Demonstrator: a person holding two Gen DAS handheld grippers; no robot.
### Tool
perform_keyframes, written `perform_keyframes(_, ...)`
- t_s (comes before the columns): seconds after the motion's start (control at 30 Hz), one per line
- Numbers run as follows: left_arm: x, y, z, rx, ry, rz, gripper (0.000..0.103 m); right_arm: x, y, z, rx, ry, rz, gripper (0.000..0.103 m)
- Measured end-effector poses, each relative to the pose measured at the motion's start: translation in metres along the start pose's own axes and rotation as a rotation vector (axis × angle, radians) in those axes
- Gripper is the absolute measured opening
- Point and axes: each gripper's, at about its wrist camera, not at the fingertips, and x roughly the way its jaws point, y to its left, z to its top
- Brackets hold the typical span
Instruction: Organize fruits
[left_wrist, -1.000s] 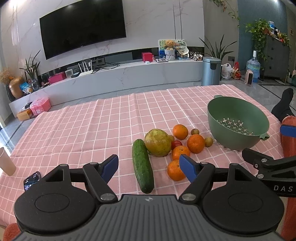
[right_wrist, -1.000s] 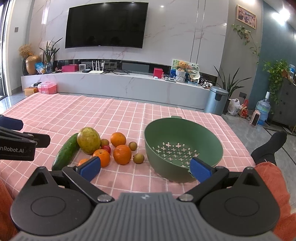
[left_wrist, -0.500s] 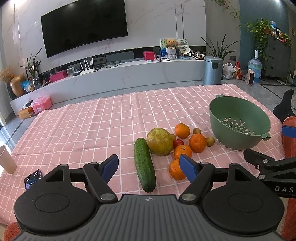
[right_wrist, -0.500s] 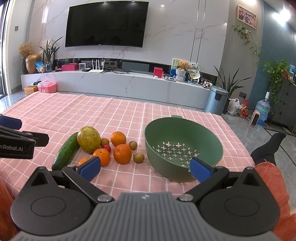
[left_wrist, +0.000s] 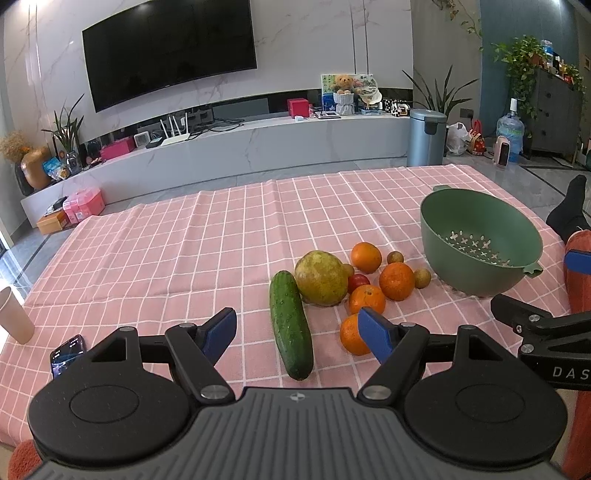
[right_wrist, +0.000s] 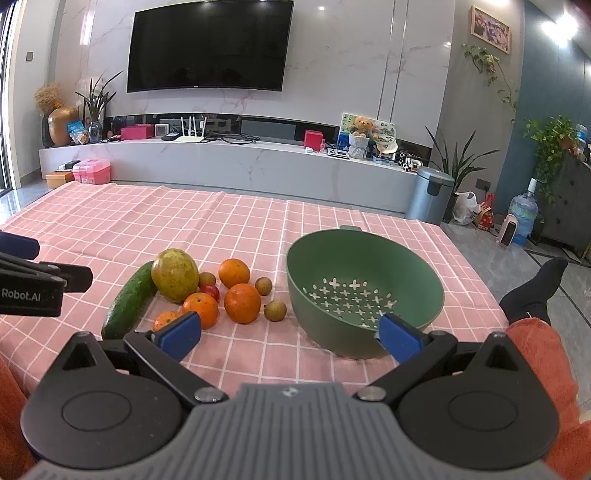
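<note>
Both claws hang with fingers spread wide and nothing between them: the left gripper (left_wrist: 297, 332) over the cucumber (left_wrist: 290, 325), the right gripper (right_wrist: 290, 332) before the green colander (right_wrist: 364, 291). Oranges (right_wrist: 242, 302) and a mango (right_wrist: 175, 275) cluster on the pink checked cloth (right_wrist: 147, 221), just beside the colander.

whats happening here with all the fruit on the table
A person holds a two-finger tool in each hand over a pink checked tablecloth. Both the left tool and the right tool are open and hold nothing. A long green cucumber, a large yellow-green mango, four oranges and some small fruits lie loose beside a green perforated colander bowl, which is empty. Sorting has not started.
</note>
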Motion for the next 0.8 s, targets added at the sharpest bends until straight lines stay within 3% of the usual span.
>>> perform_keyframes(0.8, -0.0001, 0.0007, 0.0011, -0.004, 0.001, -0.001, 0.088, -0.0008, 0.0001, 0.0000, 0.007, 0.001, -0.001, 0.099)
